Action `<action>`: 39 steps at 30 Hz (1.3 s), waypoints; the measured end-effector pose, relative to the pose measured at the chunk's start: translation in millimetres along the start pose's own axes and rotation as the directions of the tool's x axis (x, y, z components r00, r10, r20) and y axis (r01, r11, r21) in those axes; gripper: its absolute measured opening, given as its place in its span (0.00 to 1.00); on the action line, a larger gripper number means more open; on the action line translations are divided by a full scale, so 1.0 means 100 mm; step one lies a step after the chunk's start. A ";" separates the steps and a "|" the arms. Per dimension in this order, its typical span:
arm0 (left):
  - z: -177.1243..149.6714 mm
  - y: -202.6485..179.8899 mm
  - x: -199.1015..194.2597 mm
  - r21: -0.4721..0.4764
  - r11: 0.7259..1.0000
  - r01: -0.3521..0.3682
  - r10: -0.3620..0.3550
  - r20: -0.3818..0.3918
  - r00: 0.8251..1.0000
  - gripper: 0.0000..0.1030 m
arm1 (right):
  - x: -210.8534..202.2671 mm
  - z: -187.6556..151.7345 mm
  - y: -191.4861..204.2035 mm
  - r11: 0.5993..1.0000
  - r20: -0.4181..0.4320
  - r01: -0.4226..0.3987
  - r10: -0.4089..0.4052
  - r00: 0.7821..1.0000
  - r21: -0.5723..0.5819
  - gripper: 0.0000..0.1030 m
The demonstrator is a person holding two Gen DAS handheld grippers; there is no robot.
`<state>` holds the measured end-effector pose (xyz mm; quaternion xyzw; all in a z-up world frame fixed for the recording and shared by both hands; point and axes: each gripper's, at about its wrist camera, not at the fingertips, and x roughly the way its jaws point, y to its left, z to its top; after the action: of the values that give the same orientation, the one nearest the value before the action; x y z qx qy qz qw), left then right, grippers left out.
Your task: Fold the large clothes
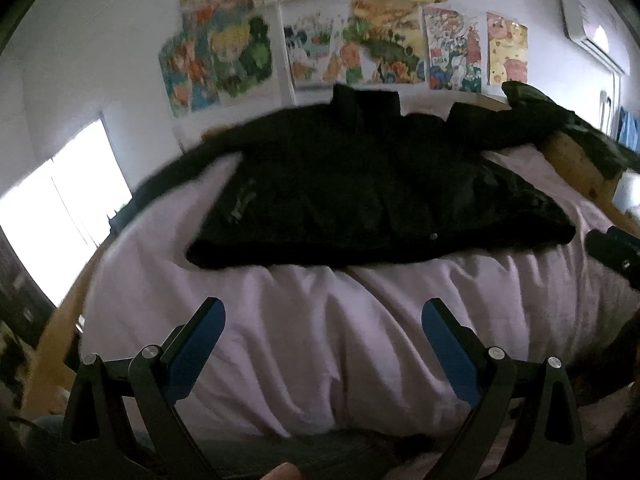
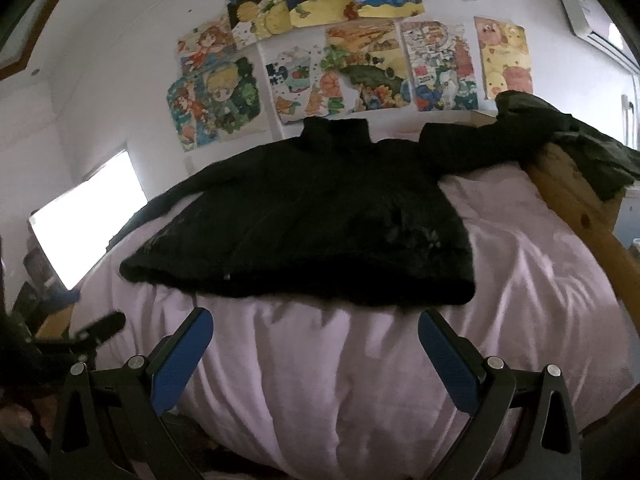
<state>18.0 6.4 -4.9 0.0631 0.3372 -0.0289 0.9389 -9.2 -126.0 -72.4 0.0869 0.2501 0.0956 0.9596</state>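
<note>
**Black jacket lying flat, both claws empty**

Black jacket [image 1: 360, 184] is lying spread on the pale pink duvet [image 1: 320, 340], collar pointing toward the poster wall [image 1: 320, 48]. Left gripper [image 1: 323, 312] is hovering short of the jacket's hem, jaws gaping wide, gripping nothing. Right gripper [image 2: 315, 322] is hovering just at the hem, likewise wide and empty. One sleeve is trailing toward the wooden bed frame [image 2: 568, 188].
</note>
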 end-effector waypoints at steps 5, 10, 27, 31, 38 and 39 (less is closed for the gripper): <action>0.39 0.06 -0.11 0.045 0.999 -0.010 0.011 -0.017 1.000 0.94 | -0.18 0.56 -0.17 0.996 -0.081 -0.085 0.083 0.993 -0.024 1.00; 1.07 0.17 -0.23 -0.022 0.997 0.074 -0.075 -0.048 0.996 0.94 | -0.09 1.19 -0.42 0.983 -0.241 -0.138 0.107 0.965 -0.117 1.00; 2.90 -0.92 1.51 0.142 0.990 -0.022 0.020 0.011 1.000 0.94 | 1.17 3.09 -2.84 0.985 -0.112 0.175 -0.174 0.978 -0.002 1.00; 3.13 -1.21 2.24 0.162 0.985 0.049 -0.046 -0.021 0.999 0.94 | 1.38 3.24 -3.42 0.935 -0.013 0.339 -0.340 0.940 0.104 1.00; 3.28 -1.56 3.47 0.171 0.971 0.166 -0.157 -0.067 0.985 0.94 | 1.63 3.18 -4.43 0.762 -0.019 0.604 -0.617 0.786 0.235 1.00; 3.26 -1.61 3.62 0.182 0.967 0.176 -0.160 -0.095 0.982 0.94 | 1.65 3.14 -4.48 0.760 -0.035 0.605 -0.616 0.787 0.238 1.00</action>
<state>486.8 -202.6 -1.9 0.1247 0.3741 -0.1379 0.9086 350.4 -558.8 25.1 0.1164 0.2525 -0.2544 0.9263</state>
